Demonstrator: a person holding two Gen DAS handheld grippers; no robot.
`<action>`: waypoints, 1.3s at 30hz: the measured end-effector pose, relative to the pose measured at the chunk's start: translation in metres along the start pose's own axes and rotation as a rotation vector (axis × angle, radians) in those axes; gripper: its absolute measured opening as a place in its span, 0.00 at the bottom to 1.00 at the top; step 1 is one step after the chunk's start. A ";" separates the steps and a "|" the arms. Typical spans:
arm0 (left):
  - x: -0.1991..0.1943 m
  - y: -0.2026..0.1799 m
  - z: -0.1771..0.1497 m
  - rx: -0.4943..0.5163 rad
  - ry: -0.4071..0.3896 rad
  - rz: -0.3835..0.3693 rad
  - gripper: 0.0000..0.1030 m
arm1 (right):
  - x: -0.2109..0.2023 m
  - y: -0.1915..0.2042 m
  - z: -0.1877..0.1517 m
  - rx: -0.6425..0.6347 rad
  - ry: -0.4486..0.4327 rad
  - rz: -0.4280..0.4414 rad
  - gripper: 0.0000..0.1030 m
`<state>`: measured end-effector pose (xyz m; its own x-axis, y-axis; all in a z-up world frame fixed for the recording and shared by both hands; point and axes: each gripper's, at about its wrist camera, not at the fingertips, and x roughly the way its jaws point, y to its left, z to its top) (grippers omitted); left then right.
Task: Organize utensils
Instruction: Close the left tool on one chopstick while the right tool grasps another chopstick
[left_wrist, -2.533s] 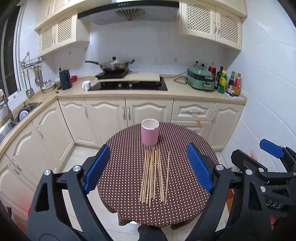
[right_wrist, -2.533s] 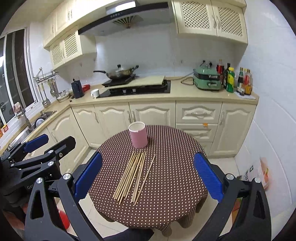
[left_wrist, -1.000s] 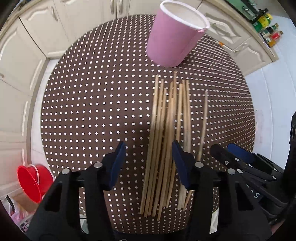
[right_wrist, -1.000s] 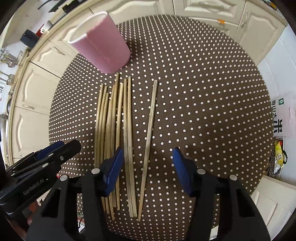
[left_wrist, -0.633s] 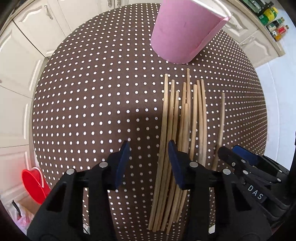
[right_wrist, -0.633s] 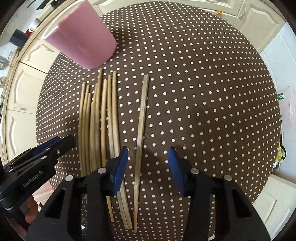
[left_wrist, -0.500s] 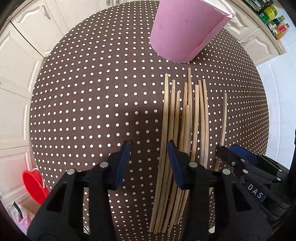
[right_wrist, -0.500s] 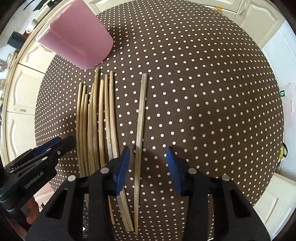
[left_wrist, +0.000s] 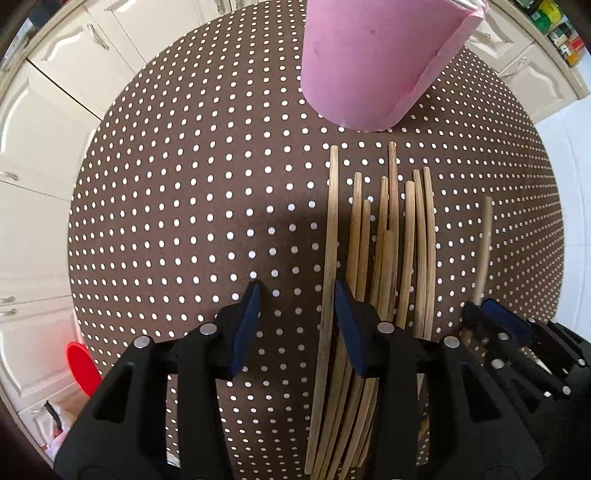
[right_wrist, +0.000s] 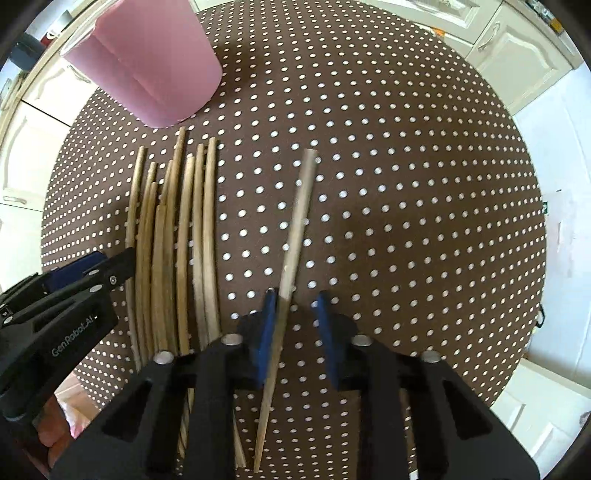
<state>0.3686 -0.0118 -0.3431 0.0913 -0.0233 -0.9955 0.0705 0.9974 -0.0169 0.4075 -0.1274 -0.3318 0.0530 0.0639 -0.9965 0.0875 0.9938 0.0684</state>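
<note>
A round table (left_wrist: 184, 221) in a brown cloth with white dots stands on a pale tiled floor, with cream cabinets (left_wrist: 44, 122) behind it and a red bucket (left_wrist: 83, 363) low on the left of the left wrist view. A pink cup (left_wrist: 369, 62) stands upright near the far edge. Below it in the frame lies a bunch of chopsticks (left_wrist: 399, 240), side by side and partly overlapping, their far ends near the cup's base but apart from it.

The left gripper (left_wrist: 293, 321) points down at the bunch's left edge. Its jaws have just been closing and stand partly open, with the leftmost stick (left_wrist: 330, 258) between them. That stick lies close against the right pad; the left pad is clear of it.

1 chopstick (right_wrist: 299, 218) lies alone to the right of the bunch, well apart from it. The right gripper (right_wrist: 295, 314) points down over its near half. Its jaws have just been closing and are now narrow. The stick runs between them against the left pad, and a gap shows at the right pad, so no grip has formed. This stick looks slightly blurred and is angled away from the bunch's line.
</note>
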 end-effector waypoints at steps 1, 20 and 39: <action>0.000 -0.001 0.001 0.002 -0.011 0.012 0.26 | 0.001 -0.003 0.001 0.010 -0.002 0.007 0.11; -0.024 0.049 0.001 -0.153 -0.062 -0.022 0.06 | -0.043 -0.054 0.005 0.084 -0.101 0.107 0.04; -0.137 0.075 -0.017 -0.203 -0.288 -0.071 0.06 | -0.159 -0.046 0.000 0.009 -0.418 0.211 0.05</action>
<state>0.3447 0.0671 -0.2097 0.3714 -0.0822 -0.9248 -0.1096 0.9852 -0.1316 0.3954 -0.1835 -0.1760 0.4667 0.2212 -0.8563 0.0397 0.9620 0.2701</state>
